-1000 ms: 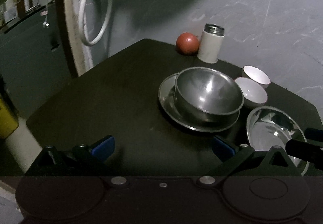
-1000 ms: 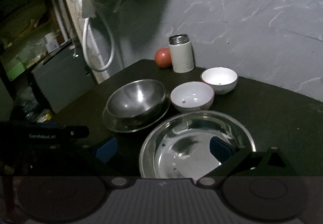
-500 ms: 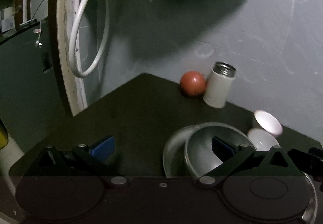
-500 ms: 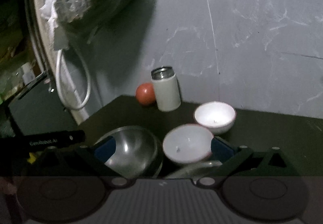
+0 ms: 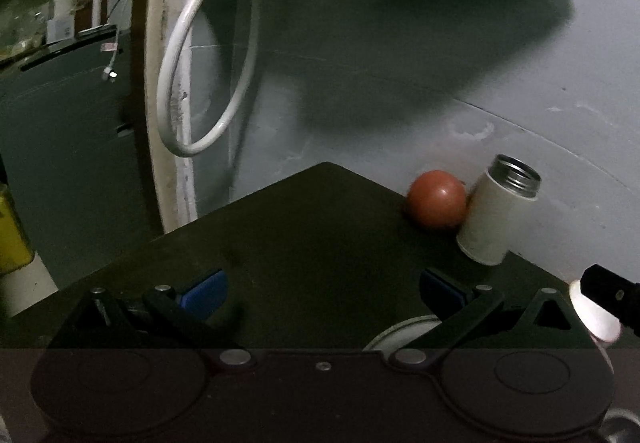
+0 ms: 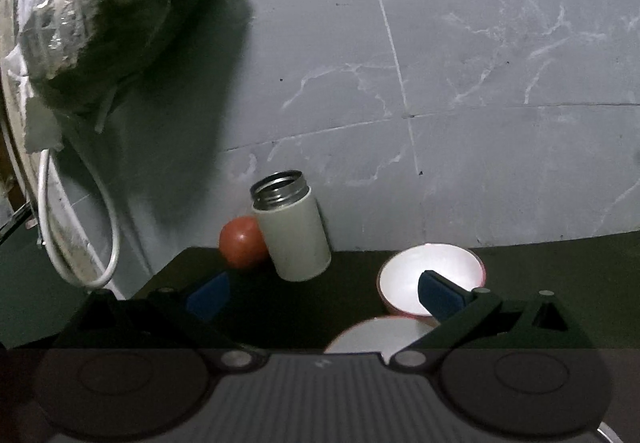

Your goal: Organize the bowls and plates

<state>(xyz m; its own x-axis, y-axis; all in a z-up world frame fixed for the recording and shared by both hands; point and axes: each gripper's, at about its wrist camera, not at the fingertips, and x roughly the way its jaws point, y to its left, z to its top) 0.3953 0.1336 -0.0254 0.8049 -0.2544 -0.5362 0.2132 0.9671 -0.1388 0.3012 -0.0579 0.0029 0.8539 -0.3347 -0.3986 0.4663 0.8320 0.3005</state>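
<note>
My left gripper is open over the dark table with nothing between its blue pads. Only a sliver of the steel plate's rim shows behind its right finger, and a white bowl peeks at the far right edge. My right gripper is open too, raised and empty. Behind its right finger sits a white bowl with a pink rim. A second white bowl lies nearer, mostly hidden by the gripper body.
A red tomato and an open white flask stand at the table's back edge against the grey wall. A white hose hangs at the left. A plastic bag of greens hangs above the table's left end.
Both grippers have tilted upward and lifted, so the steel bowl, steel plates and most of the table have slid out of view below. Both stayed open and empty.
</note>
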